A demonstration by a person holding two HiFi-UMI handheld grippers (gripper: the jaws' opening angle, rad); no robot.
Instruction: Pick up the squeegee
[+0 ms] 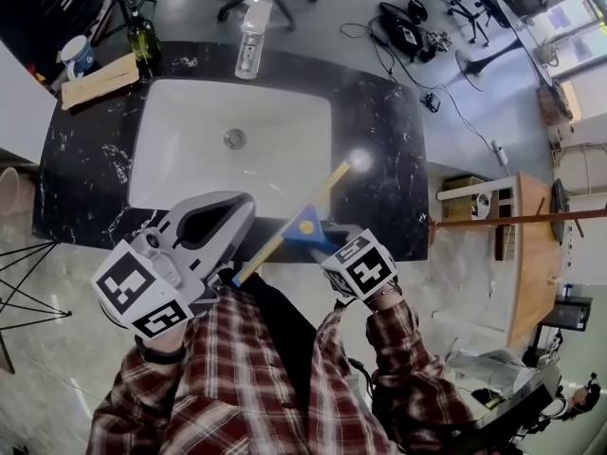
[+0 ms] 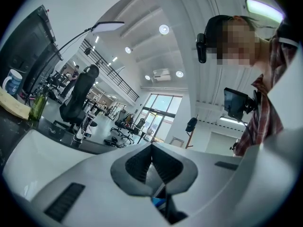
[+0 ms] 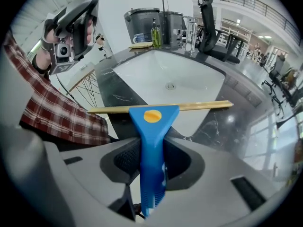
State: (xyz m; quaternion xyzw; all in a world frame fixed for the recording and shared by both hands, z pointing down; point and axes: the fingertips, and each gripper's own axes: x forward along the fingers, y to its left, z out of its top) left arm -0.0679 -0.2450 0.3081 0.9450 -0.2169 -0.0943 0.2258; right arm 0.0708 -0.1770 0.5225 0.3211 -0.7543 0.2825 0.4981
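**Item: squeegee** [image 1: 305,227]. Blue plastic handle with a yellow disc, and a long pale-yellow blade.
- Location: at the near edge of the black marble countertop [image 1: 398,131], toward its right half. The blade runs diagonally from that edge up over the near right corner of the white sink [image 1: 190,112].
- Contact: no view shows whether the blade rests on the stone or hangs just clear of it.

**Item: right gripper** [image 1: 321,246].
- State: clenched on the squeegee's handle, which fills the gap between the pads in the right gripper view [image 3: 152,162].
- Attitude: pointed steeply down at the counter edge, with the blade crosswise beyond the jaws.
- Judgement: gripping the handle rather than the thin blade gives the pads a broad ribbed surface. It also keeps the long blade balanced to either side.

**Item: left gripper** [image 1: 237,211].
- State: jaws together with nothing between them, as the left gripper view shows [image 2: 151,148].
- Attitude: held level in front of the person's plaid sleeve [image 1: 228,377], near the blade's near end.
- Judgement: idle, and kept out of the way of the lift.

**Other stock, far left corner of the countertop.**
- Green bottle [image 1: 142,38].
- Mug [image 1: 78,55].
- Wooden board [image 1: 100,79].
- Clear bottle [image 1: 251,36], standing behind the sink at the far edge.
- All four are well apart from the squeegee.

**Status (judged):** grasp made. What remains is to raise the squeegee clear.
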